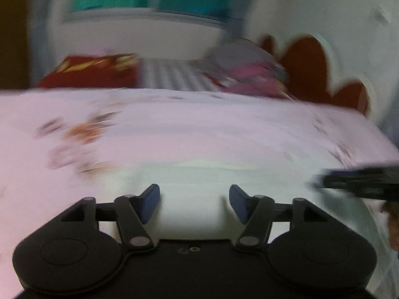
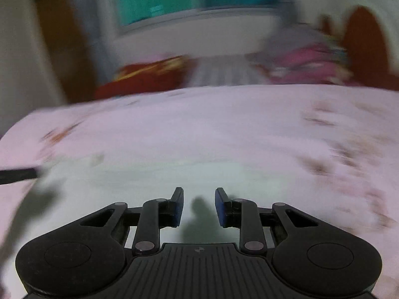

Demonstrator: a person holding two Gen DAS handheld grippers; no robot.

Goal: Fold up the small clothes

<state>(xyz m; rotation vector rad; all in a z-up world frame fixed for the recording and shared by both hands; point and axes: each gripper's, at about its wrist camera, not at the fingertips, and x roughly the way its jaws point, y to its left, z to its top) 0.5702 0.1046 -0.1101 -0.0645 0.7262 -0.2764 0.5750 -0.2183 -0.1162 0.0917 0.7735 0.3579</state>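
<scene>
Both views blurry: pale garment (image 1: 189,174) lies flat on pink bed sheet (image 1: 174,129) just ahead of left claw (image 1: 194,198), wide & empty, and right claw (image 2: 199,205), narrower, empty; best grab matching corners w/ both before folding.

Pale white garment (image 1: 194,174), pink printed sheet (image 1: 199,129)

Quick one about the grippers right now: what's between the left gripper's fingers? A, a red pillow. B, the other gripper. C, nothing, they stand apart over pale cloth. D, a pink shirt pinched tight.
C: the left gripper has its blue pads apart with only the pale cloth showing in the gap below, nothing pinched.
</scene>
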